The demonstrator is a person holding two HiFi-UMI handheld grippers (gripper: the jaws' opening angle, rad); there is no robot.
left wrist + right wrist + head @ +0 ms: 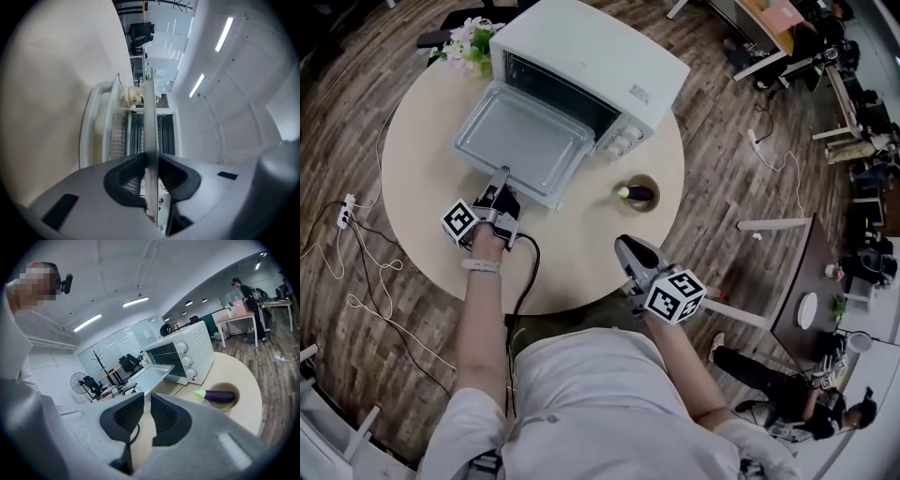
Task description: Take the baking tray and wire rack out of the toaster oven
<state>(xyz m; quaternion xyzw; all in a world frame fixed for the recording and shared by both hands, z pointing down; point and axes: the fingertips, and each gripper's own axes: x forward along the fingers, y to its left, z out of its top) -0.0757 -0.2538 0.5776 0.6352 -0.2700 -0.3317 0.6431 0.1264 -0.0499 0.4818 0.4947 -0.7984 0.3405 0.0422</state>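
Observation:
A white toaster oven (591,56) stands at the back of the round table with its door (546,195) folded down. The grey baking tray (520,141) is drawn out over the door. My left gripper (499,180) is shut on the tray's near rim. In the left gripper view the tray (150,117) runs edge-on between the pads of that gripper (151,173), with metal bars (136,136) in the oven cavity behind; I cannot tell if they are the wire rack. My right gripper (628,248) hovers over the table's front edge, shut and holding nothing (147,411).
A small bowl with a purple eggplant (637,194) sits right of the oven, also in the right gripper view as the eggplant (218,395). Flowers (469,42) stand at the table's far left. A black cable (525,272) trails off the beige table (422,159).

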